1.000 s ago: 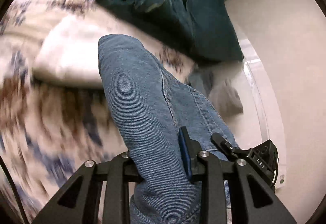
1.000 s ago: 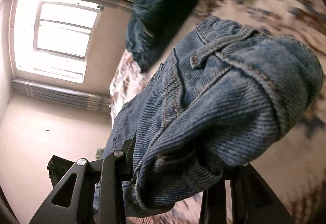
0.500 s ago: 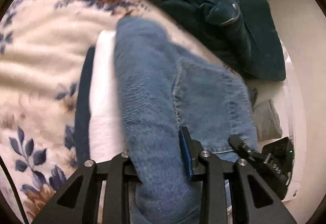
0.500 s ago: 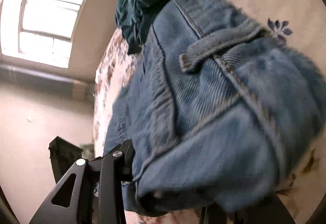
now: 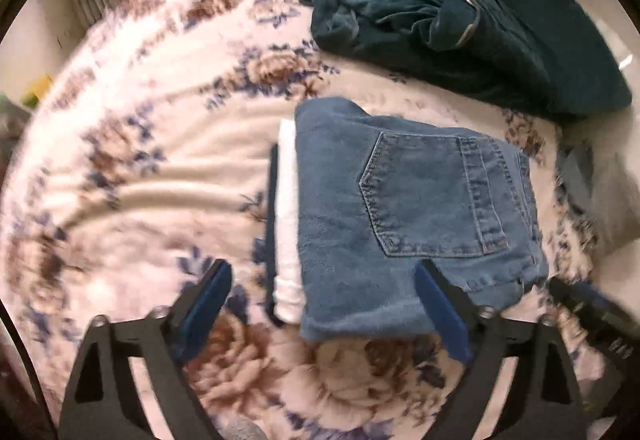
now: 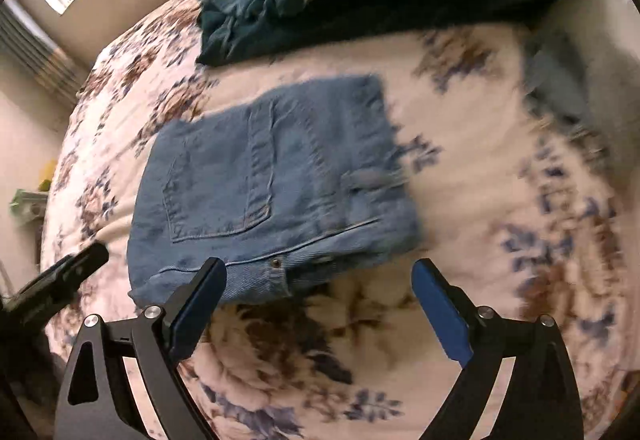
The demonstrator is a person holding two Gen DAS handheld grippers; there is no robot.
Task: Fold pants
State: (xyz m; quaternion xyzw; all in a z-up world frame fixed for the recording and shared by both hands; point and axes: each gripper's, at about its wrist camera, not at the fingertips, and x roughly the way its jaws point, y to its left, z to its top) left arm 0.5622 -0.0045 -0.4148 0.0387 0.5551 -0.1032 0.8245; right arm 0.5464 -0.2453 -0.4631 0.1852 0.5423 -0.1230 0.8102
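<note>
Left wrist: folded jeans just beyond gripper.

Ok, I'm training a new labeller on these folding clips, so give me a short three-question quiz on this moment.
1. True or false: the folded blue jeans lie on top of a white folded garment.
2. What state are the left gripper and the right gripper in? A) both shut on denim B) both open, holding nothing C) one open, one shut
3. What lies crumpled on the floral blanket beyond the jeans?

Key
1. True; the white piece shows along the jeans' edge, with a dark layer beside it.
2. B; their jaws have just been opening, with nothing gripped.
3. A dark teal garment, unfolded.
</note>
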